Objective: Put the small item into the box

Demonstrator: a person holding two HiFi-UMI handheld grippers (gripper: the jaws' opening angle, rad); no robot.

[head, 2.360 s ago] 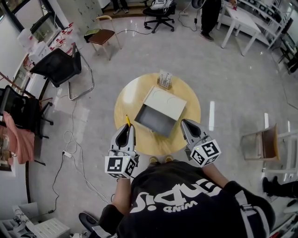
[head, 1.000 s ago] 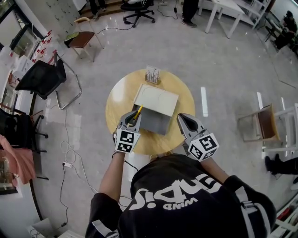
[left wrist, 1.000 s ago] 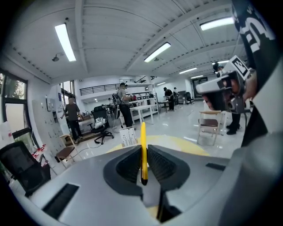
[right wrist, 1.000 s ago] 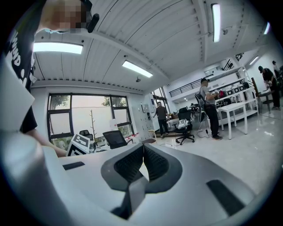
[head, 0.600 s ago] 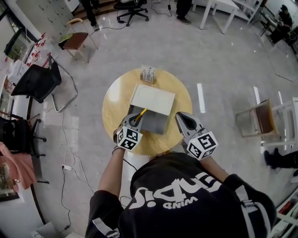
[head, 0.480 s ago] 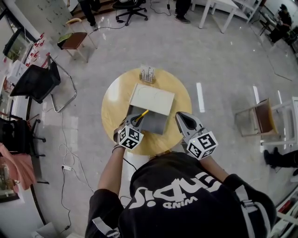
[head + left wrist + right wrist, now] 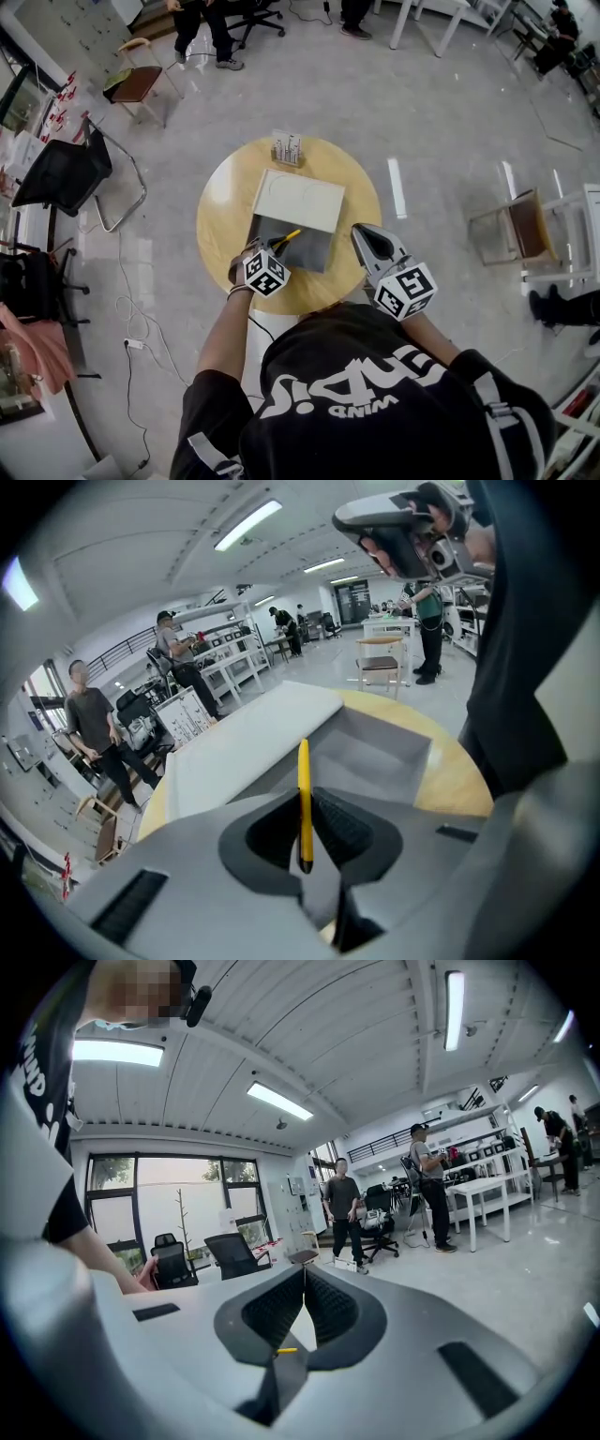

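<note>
A yellow pen sticks out of my left gripper, which is shut on it. The pen's far end reaches over the near left part of the open grey box on the round wooden table. The box's pale lid lies folded back on the far side. My right gripper hovers by the box's near right corner, tilted up toward the room, jaws shut with nothing between them.
A small rack of upright items stands at the table's far edge. Chairs are on the floor to the left and a wooden chair to the right. People stand about the room.
My left gripper has carried the pen from the table's near left edge forward and right, so its tip now hangs over the open box. The right gripper has barely moved.
</note>
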